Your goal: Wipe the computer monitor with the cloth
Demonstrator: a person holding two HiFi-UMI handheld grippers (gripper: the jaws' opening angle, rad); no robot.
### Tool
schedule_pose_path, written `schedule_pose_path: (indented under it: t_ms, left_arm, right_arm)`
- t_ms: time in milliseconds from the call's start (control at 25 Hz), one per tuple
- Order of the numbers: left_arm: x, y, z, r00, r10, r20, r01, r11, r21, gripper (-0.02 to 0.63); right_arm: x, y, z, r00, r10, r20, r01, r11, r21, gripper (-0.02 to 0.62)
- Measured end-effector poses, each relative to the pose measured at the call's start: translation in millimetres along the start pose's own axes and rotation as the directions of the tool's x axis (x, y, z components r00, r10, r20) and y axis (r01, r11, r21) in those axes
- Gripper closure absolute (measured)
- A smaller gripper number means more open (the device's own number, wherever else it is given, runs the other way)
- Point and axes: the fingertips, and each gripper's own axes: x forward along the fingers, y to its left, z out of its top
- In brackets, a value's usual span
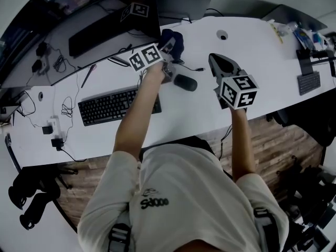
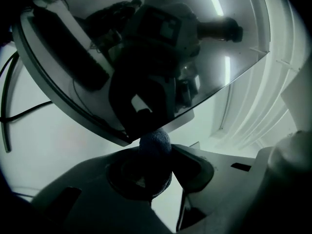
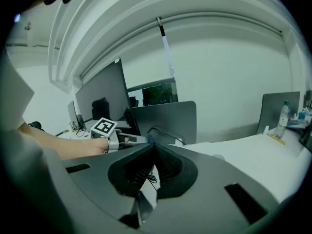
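Observation:
The black computer monitor stands at the back left of the white desk. My left gripper is shut on a dark blue cloth right at the screen's lower right corner. In the left gripper view the bunched cloth sits between the jaws, touching the lower edge of the glossy monitor. My right gripper hovers over the desk to the right, shut and holding nothing. In the right gripper view its jaws meet, and the left gripper and the monitor show at left.
A black keyboard and a mouse lie in front of the monitor, with cables at the left. Another grey screen back stands behind. A bottle and small items sit at the far right.

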Motion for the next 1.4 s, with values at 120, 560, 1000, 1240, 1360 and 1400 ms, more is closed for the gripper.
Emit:
schedule_pose_path:
  t_ms: [120, 560, 1000, 1240, 1360, 1400]
  left_arm:
    - [-5, -12, 9, 0.999, -0.002, 0.049, 0.005, 0.999, -0.049, 0.480]
    - [-40, -103, 60, 0.971, -0.131, 0.199, 0.129, 0.991, 0.025, 0.480]
    - [-85, -203, 114, 0.910, -0.297, 0.289, 0.266, 0.953, 0.142, 0.480]
    - [-106, -248, 137, 0.874, -0.372, 0.312, 0.323, 0.926, 0.197, 0.480]
    - [-115, -266, 147, 0.847, -0.419, 0.326, 0.390, 0.908, 0.154, 0.480]
    - [-118, -271, 149, 0.839, -0.434, 0.329, 0.411, 0.901, 0.140, 0.480]
  right_arm:
    - [-7, 4, -2, 1.000, -0.007, 0.007, 0.007, 1.000, 0.003, 0.589]
    - [-30, 18, 25, 0.995, -0.025, 0.091, 0.023, 0.999, 0.028, 0.589]
    - [-57, 55, 53, 0.986, -0.029, 0.164, 0.028, 1.000, 0.006, 0.589]
    - [-68, 62, 78, 0.974, -0.039, 0.222, 0.035, 0.999, 0.024, 0.589]
    - [-70, 68, 91, 0.971, -0.033, 0.237, 0.032, 0.999, 0.008, 0.589]
    - [-71, 71, 96, 0.970, -0.030, 0.241, 0.030, 1.000, 0.005, 0.589]
